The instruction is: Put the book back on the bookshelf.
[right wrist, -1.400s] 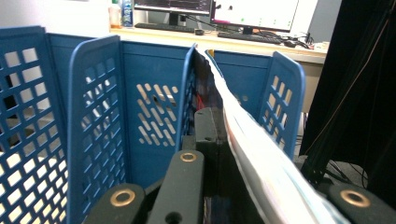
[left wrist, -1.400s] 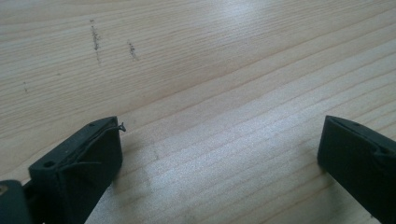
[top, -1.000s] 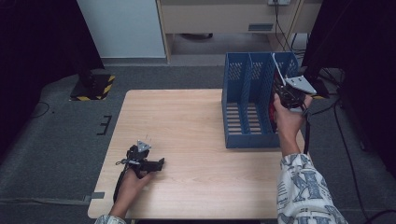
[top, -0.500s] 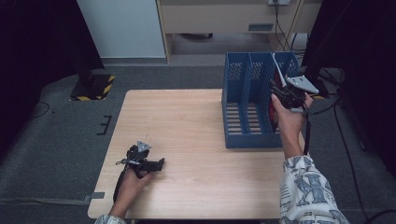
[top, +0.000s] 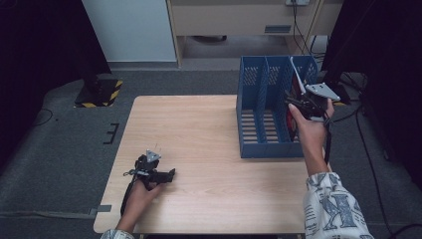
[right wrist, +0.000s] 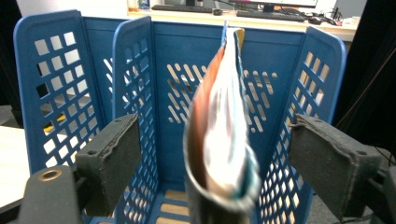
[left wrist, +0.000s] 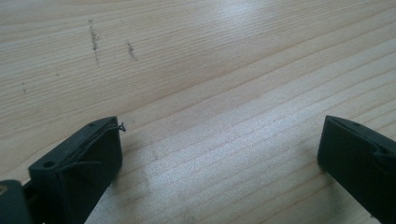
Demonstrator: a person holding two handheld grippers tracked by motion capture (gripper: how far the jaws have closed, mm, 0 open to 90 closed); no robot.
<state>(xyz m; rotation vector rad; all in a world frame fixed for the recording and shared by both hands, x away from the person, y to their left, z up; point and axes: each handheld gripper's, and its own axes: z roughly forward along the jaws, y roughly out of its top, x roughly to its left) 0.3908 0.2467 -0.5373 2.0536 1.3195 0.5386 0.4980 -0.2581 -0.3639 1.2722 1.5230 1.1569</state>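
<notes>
Your right gripper [right wrist: 215,158] stands at the open front of the blue file rack [top: 268,107], jaws spread wide. Between them, touching neither pad, a curled magazine [right wrist: 222,135] stands upright in the rack's rightmost compartment, its bowed spine towards the jaws and its top edge leaning on the back wall. The dividers rise beyond your left-hand jaw; the outer side wall lies behind the right-hand one. Your left gripper [left wrist: 219,154] rests low over the wooden table [top: 199,129], jaws wide apart, bare wood grain between them.
</notes>
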